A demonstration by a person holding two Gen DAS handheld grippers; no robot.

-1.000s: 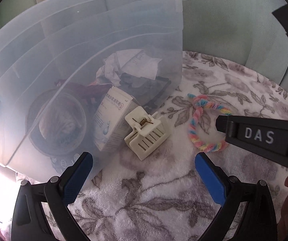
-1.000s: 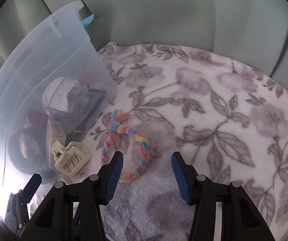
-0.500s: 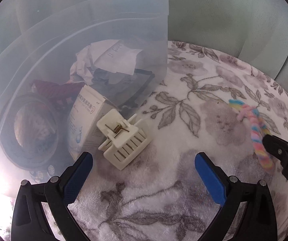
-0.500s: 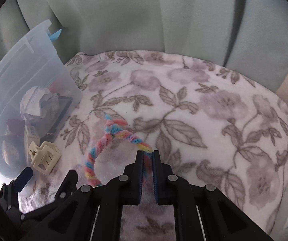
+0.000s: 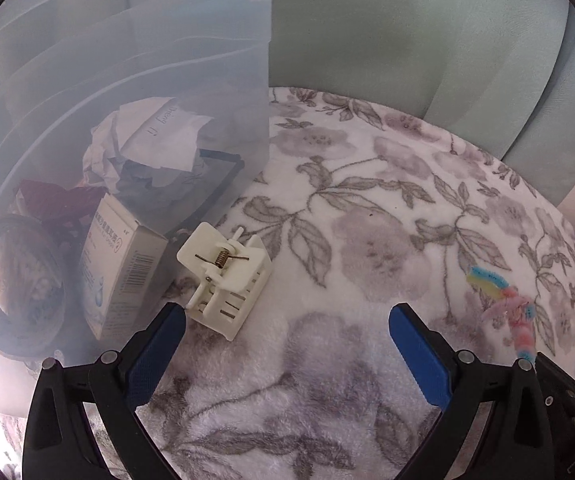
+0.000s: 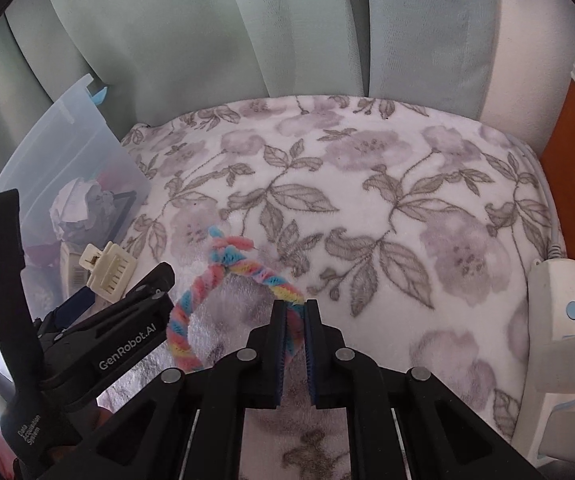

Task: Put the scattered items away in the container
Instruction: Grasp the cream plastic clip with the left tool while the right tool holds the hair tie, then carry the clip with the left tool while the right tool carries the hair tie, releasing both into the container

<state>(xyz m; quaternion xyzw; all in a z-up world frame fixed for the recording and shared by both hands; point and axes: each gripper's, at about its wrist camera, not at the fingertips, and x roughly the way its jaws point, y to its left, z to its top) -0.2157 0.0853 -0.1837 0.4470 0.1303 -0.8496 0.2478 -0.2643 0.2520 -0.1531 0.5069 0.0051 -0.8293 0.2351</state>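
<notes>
Rainbow ring (image 6: pixel 223 276) pinched by right gripper (image 6: pixel 294 312).
Left gripper (image 5: pixel 287 320) wide open, empty; hair clip (image 5: pixel 223 276) just beside its left finger.

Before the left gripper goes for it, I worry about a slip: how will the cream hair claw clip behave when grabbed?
The cream hair claw clip looks like hard plastic, so probably stiff and light. Its exposed spring suggests that squeezing the levers may open it. Lying on plush floral blanket against the clear storage bin, it may tip rather than slide.
</notes>
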